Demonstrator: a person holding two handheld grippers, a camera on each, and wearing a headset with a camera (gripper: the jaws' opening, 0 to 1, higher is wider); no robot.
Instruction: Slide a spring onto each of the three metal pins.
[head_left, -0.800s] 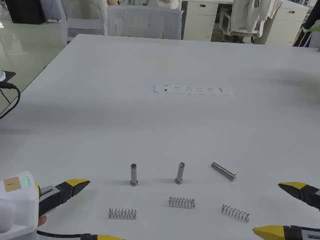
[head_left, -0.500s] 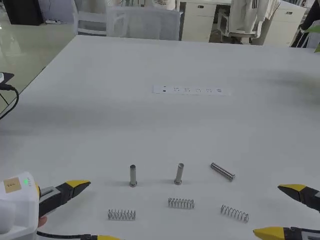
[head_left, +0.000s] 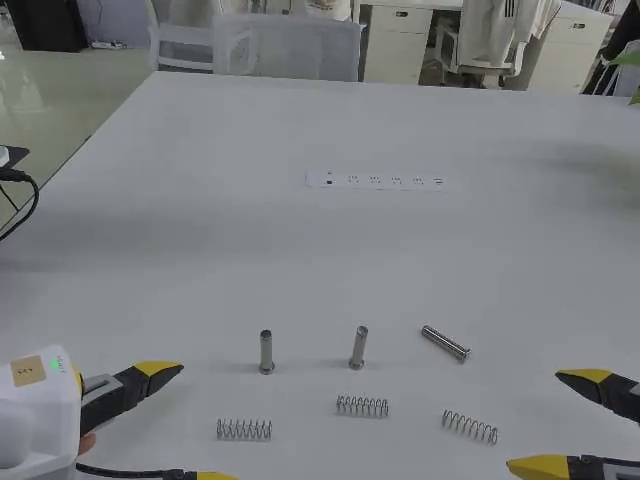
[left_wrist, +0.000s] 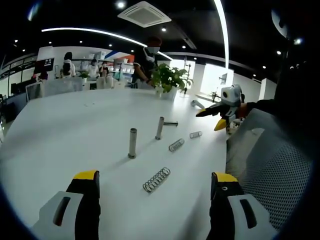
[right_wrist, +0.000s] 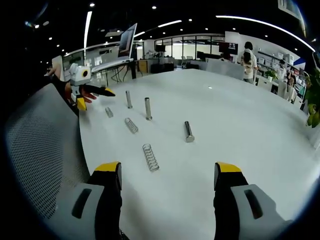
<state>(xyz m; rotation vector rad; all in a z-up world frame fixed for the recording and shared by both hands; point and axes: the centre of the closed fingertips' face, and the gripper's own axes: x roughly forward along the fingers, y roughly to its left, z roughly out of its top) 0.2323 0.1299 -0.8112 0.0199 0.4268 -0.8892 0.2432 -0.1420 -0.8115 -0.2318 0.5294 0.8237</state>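
Observation:
Two metal pins stand upright on the white table, one on the left (head_left: 266, 352) and one in the middle (head_left: 358, 347). A third pin (head_left: 445, 343) lies on its side to their right. In front of them lie three springs: left (head_left: 244, 429), middle (head_left: 362, 405) and right (head_left: 470, 426). My left gripper (head_left: 190, 425) is open at the near left, with the left spring (left_wrist: 156, 179) lying ahead between its jaws, untouched. My right gripper (head_left: 548, 420) is open at the near right, facing the right spring (right_wrist: 150, 157) and the lying pin (right_wrist: 188, 131).
A white power strip (head_left: 375, 180) lies flat farther back on the table. A black cable (head_left: 20, 205) hangs at the table's left edge. Chairs (head_left: 285, 45) and desks stand beyond the far edge.

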